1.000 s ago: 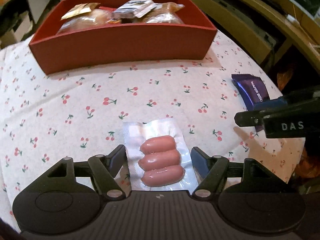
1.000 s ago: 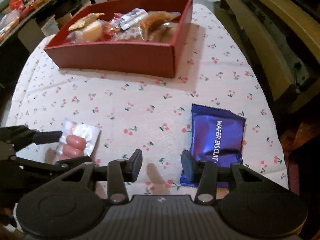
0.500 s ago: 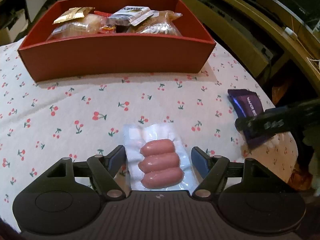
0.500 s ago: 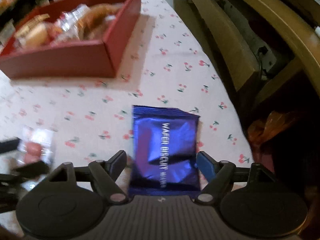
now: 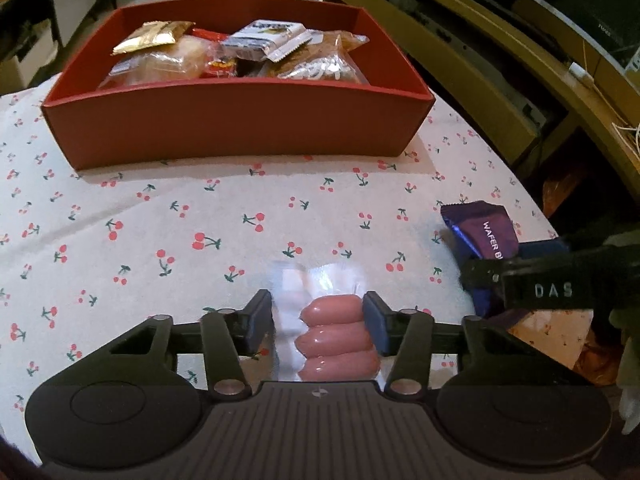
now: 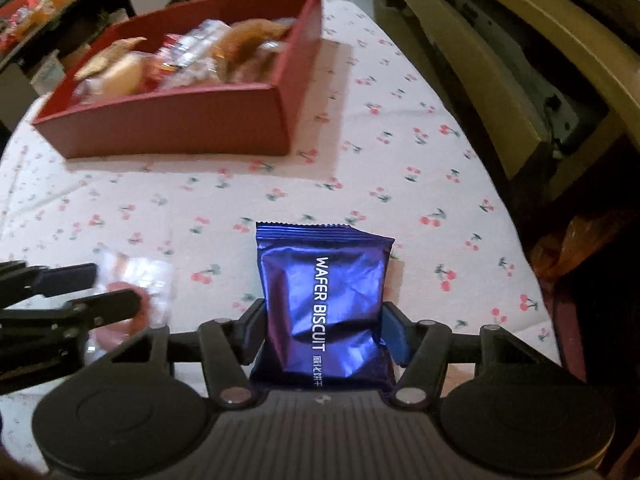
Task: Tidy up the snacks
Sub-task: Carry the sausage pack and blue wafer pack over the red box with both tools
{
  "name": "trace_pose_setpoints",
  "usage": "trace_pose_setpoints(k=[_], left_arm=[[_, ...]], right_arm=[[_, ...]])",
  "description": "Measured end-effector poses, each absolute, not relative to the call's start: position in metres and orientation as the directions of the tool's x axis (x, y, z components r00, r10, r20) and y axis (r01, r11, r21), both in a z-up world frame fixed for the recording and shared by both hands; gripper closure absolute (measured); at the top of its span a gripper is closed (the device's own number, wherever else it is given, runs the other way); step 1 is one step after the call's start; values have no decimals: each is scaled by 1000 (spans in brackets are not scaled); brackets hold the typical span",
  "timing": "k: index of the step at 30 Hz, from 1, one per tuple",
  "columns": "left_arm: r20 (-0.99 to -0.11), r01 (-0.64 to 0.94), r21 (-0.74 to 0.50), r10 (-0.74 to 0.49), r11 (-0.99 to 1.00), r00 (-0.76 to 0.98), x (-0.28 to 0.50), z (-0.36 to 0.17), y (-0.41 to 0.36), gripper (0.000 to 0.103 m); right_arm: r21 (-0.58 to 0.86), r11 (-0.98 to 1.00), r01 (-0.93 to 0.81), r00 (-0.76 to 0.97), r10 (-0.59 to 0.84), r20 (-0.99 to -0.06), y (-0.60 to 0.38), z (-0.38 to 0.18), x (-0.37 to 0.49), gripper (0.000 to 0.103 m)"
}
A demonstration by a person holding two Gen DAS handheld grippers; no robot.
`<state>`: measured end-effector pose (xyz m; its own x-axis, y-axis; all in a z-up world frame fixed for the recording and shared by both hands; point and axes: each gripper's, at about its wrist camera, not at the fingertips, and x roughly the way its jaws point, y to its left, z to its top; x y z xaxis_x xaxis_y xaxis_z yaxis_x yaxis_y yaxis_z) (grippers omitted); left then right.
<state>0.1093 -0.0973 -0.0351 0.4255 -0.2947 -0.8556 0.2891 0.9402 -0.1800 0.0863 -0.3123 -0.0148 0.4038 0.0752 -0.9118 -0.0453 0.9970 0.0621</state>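
Observation:
My left gripper (image 5: 318,322) is shut on a clear pack of three pink sausages (image 5: 334,338), lifted a little above the cherry-print tablecloth (image 5: 160,224). My right gripper (image 6: 324,330) is shut on a blue wafer biscuit packet (image 6: 324,304) near the table's right edge. The packet (image 5: 486,234) and the right gripper also show at the right of the left wrist view. The red box (image 5: 240,120) at the back holds several wrapped snacks. The left gripper and sausage pack (image 6: 132,280) show at the left of the right wrist view.
The table's right edge drops off beside wooden furniture (image 5: 480,52) and an orange bag (image 6: 580,240) on the floor. Shelves with goods (image 6: 24,4) stand at the far left. Cloth between the red box (image 6: 180,112) and both grippers is bare.
Both grippers have closed from open: the left on the sausage pack, the right on the wafer biscuit packet. The right gripper moved right over the packet first. The sausage pack now sits bunched between the fingers.

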Motion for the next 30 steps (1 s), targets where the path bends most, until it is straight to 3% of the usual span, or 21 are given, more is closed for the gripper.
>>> trace_pose_setpoints(k=[2,5,6,8,11,16,19,30], left_arm=[[-852,292,-179,-297,940,432,108,-31,-96,56],[-851,286,-186,-300,940,431,108,-29,-93,56],[-856,292,-181,-296,939,423,108,-30,-94,53],[-862,287,-191,-300,939,408,108,-34,-96,28],[-864,294,-182,-295,938,407,107,-35,-102,20],[-871,297,-100,-228,950,436,104,-44,-115,28],[-869,305,-61,-201,951,453,104,-42,-120,41],[-866,265,-93,-209,960,454,96,-30,-103,42]], right_arm=[[75,996,-54,430,91,-898,-305,-8,81,26],[72,996,-56,457,90,-885,-297,0,75,26],[79,995,-52,459,94,-883,-296,2,75,26],[95,994,-46,463,105,-880,-298,3,74,26],[104,994,-35,473,108,-875,-302,5,75,26],[123,992,-33,479,124,-869,-309,7,71,26],[129,990,-50,482,137,-866,-309,8,69,26],[146,987,-69,522,160,-838,-311,20,61,26]])
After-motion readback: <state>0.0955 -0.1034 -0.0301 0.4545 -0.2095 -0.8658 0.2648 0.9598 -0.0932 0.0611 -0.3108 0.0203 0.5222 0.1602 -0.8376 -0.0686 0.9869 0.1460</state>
